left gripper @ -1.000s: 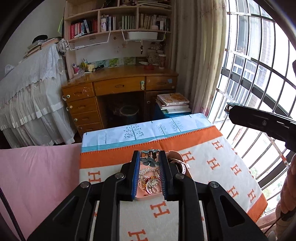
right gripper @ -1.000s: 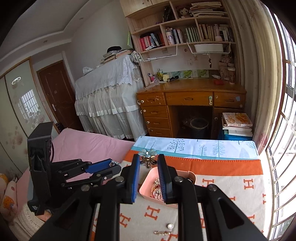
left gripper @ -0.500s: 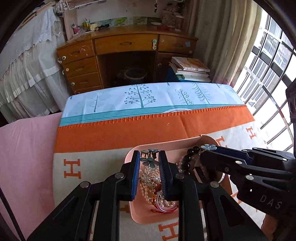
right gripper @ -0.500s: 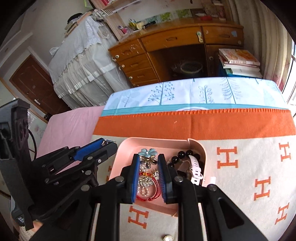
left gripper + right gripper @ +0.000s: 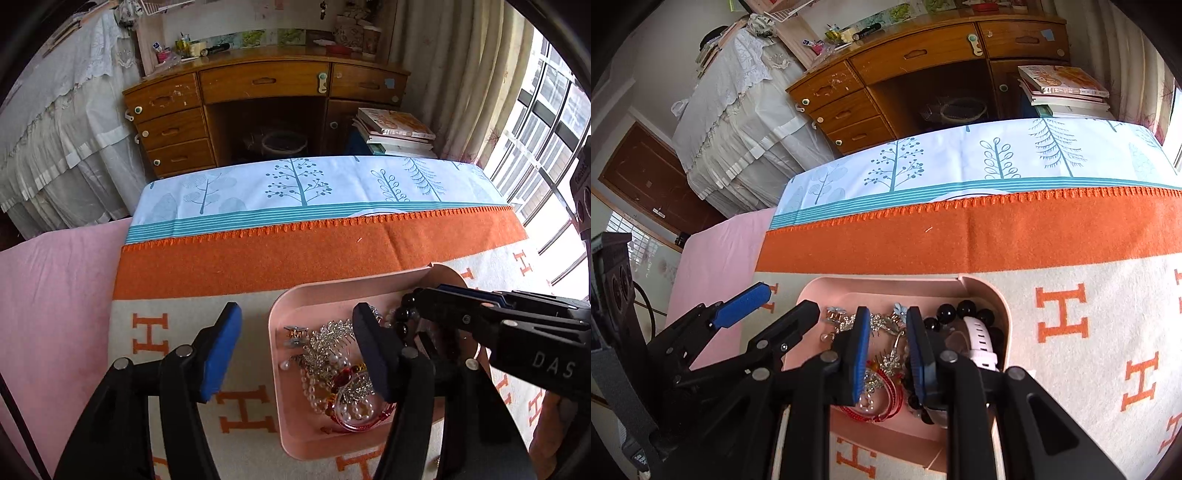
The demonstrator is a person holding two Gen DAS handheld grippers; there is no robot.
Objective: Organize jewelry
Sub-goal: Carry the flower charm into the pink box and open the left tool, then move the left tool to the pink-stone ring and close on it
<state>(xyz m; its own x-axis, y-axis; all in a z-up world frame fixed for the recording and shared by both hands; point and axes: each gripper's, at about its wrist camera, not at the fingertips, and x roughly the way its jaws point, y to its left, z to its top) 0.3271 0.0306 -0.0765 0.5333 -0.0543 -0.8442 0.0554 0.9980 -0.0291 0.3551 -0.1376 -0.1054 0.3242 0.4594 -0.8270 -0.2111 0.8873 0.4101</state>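
Two hand-held grippers over a shallow pink plastic tray [image 5: 334,445] heaped with jewelry, on a cream blanket with orange H letters [image 5: 147,339].

The left gripper [image 5: 297,349] has just been opening and its jaws stand wide, straddling the tray's left rim: one blue pad over the blanket, the other above the tangle inside, nothing pressed between them. The right gripper [image 5: 884,338] reaches into the tray with its jaws narrow, only a slim gap between the blue pads; silver rhinestone pieces [image 5: 882,325] lie in line with that gap, and I cannot tell whether it grips any. Inside the tray, a string of black beads [image 5: 964,310] and a white watch strap [image 5: 979,338] lie toward its right side, a red bangle [image 5: 882,406] and pearl strands [image 5: 325,387] nearer the cameras.
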